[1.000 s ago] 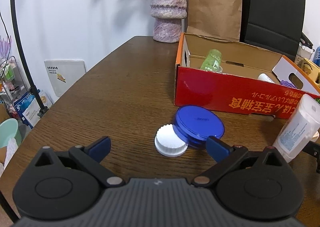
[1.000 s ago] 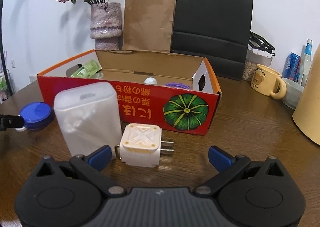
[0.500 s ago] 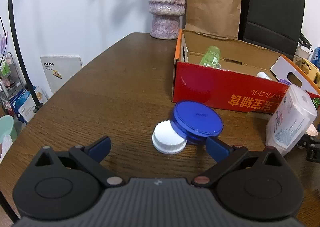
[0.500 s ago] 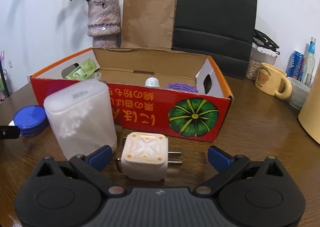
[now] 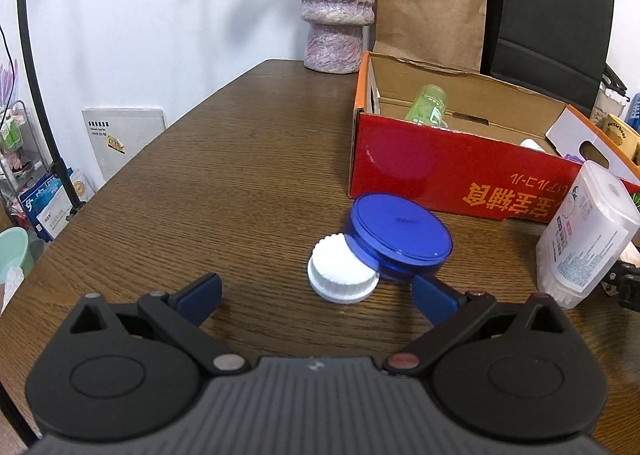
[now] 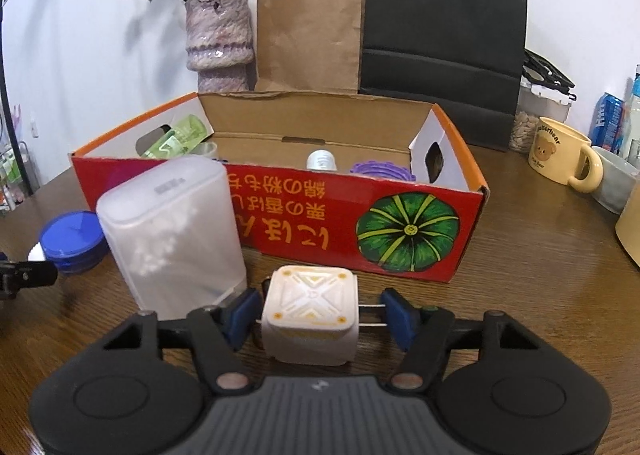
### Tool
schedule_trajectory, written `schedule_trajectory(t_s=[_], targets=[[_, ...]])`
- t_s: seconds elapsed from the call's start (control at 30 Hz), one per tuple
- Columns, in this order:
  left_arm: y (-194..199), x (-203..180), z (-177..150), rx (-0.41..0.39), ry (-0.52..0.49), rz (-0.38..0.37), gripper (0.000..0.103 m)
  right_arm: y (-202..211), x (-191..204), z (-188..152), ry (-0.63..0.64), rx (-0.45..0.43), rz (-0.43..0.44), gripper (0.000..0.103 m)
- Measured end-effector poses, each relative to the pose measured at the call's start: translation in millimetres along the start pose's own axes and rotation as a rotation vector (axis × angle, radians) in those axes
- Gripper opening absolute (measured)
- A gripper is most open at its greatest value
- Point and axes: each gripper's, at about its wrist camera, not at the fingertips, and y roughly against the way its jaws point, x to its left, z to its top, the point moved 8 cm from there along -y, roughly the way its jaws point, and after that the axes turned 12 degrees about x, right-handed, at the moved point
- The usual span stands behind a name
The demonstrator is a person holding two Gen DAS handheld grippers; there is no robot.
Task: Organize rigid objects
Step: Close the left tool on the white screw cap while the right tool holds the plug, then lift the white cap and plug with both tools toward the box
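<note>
A: Starting closest in, the right gripper is pinching the white plug adapter, one pad sitting on its left face and the other pressing on the metal prongs, with the adapter resting on the table just in front of the red box.

B: That grip is worrying me. Thin prongs under a pad could be letting the cube twist or slip as it is rising.

A: The translucent cotton-swab container is standing just beside the left finger too, so a sideways swing is risking a knock that tips it.

B: And the left gripper?

A: Its jaws are spreading wide, holding nothing, hovering near the white ribbed cap and the blue round case, which is leaning on the cap's edge. I think closing there could be nudging the case off it.

B: What is sitting in the box?

A: A green bottle is lying at the left end, a small white-capped bottle is standing mid-box, and a purple ridged piece is lying to its right. The near wall is hiding the floor, so I cannot tell what else is in there.
</note>
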Motion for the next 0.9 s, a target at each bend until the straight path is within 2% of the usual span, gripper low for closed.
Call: schedule_trajectory(t_s=[0.27, 0.43, 0.7, 0.8, 0.87, 0.9], targets=[[-4, 2, 5, -0.012, 0.010, 0.012, 0.103, 10, -5, -1, -0.021, -0.043, -0.011, 0.066], [-5, -2, 8, -0.027, -0.008, 0.000, 0.096, 13, -7, -2, -0.032, -0.053, -0.012, 0.065], [-7, -11, 11, -0.041, -0.041, -0.017, 0.071, 15, -6, -3, -0.028, -0.061, -0.012, 0.065], [-6, -11, 12, -0.050, -0.040, -0.027, 0.056, 16, -5, -3, -0.026, -0.063, -0.011, 0.065], [-5, -11, 12, -0.054, -0.044, -0.039, 0.041, 16, -5, -3, -0.026, -0.064, -0.010, 0.065], [-5, -12, 11, -0.055, -0.046, -0.040, 0.038, 16, -5, -4, -0.027, -0.065, -0.009, 0.065]])
